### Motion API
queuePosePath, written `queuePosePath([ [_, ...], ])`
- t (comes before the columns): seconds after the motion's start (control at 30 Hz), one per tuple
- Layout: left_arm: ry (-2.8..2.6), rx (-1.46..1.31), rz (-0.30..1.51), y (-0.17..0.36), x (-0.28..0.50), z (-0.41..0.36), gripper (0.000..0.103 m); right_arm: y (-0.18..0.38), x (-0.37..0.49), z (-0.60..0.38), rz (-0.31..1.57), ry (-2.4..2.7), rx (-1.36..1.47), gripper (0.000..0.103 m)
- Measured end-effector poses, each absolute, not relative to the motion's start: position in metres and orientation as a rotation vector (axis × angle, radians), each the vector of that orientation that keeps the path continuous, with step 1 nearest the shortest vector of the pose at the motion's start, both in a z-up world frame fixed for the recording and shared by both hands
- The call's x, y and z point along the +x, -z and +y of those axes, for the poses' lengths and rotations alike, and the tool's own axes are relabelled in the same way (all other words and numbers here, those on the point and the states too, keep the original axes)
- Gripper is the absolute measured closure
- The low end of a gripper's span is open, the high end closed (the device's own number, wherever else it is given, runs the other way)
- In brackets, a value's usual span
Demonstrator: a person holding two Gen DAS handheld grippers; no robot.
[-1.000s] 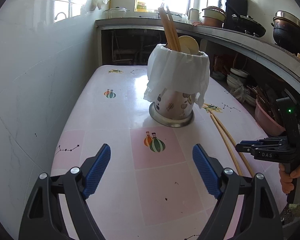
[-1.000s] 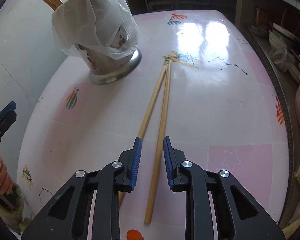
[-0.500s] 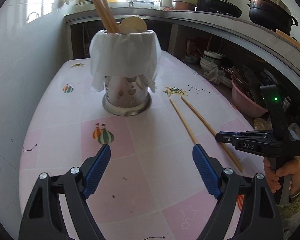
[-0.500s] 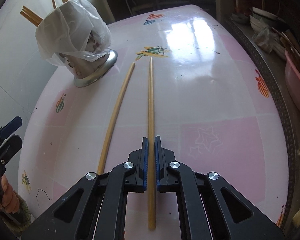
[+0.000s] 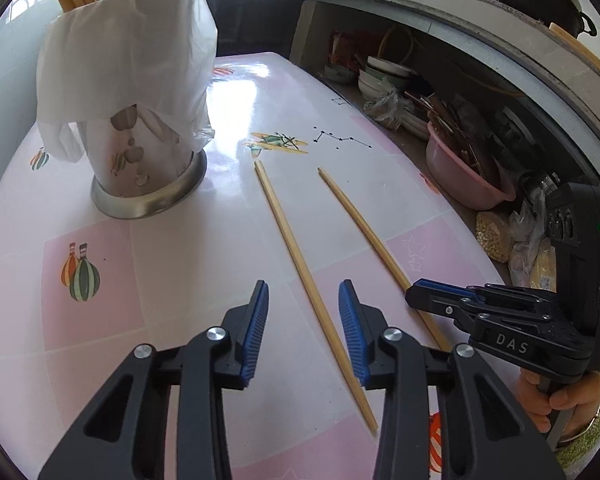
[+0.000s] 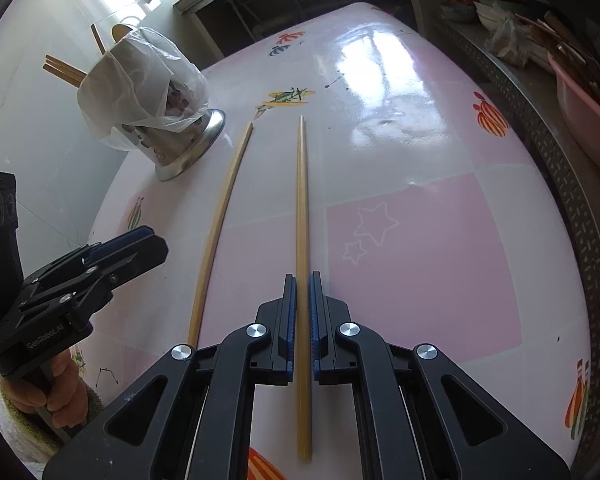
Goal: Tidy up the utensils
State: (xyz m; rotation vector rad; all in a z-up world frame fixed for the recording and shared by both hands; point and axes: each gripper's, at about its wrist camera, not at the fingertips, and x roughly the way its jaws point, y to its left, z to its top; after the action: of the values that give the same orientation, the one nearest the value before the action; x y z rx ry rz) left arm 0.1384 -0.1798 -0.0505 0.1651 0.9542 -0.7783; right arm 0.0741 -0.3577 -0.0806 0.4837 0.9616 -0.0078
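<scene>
2 chopsticks lie on the pink table (image 5: 180, 264) toward its right edge: the right chopstick (image 6: 302, 208) is clamped between the narrow jaws of the right gripper (image 6: 302, 316), while the left chopstick (image 5: 300, 264) lies loose between the jaws of the left gripper (image 5: 303, 332), which have just been closing and stand apart from it. The bag-covered utensil holder (image 5: 136, 128) stands near the left edge, holding more chopsticks.

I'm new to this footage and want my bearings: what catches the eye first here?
Two long chopsticks on the pink table: the right claw is shut on the right chopstick, while the left claw, which has just been closing, straddles the left chopstick without touching. Behind stands a bag-draped utensil holder.
</scene>
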Motion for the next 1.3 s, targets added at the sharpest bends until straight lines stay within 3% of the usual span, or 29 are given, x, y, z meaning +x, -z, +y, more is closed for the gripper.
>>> queuePosePath([
  [0.3, 0.729, 0.275, 0.952, 0.061, 0.137, -0.203, 0.071, 0.082, 0.072, -0.361, 0.948, -0.004, 0.505, 0.098],
  [0.57, 0.686, 0.288, 0.992, 0.072, 0.141, -0.208, 0.080, 0.083, 0.070, -0.364, 0.938, -0.018, 0.523, 0.098],
  [0.83, 0.623, 0.341, 0.968, 0.073, 0.138, -0.212, 0.095, 0.085, 0.070, -0.365, 0.932, -0.032, 0.538, 0.098],
  [1.3, 0.570, 0.311, 1.037, 0.069, 0.125, -0.166, 0.097, 0.086, 0.057, -0.356, 0.986, -0.132, 0.564, 0.098],
])
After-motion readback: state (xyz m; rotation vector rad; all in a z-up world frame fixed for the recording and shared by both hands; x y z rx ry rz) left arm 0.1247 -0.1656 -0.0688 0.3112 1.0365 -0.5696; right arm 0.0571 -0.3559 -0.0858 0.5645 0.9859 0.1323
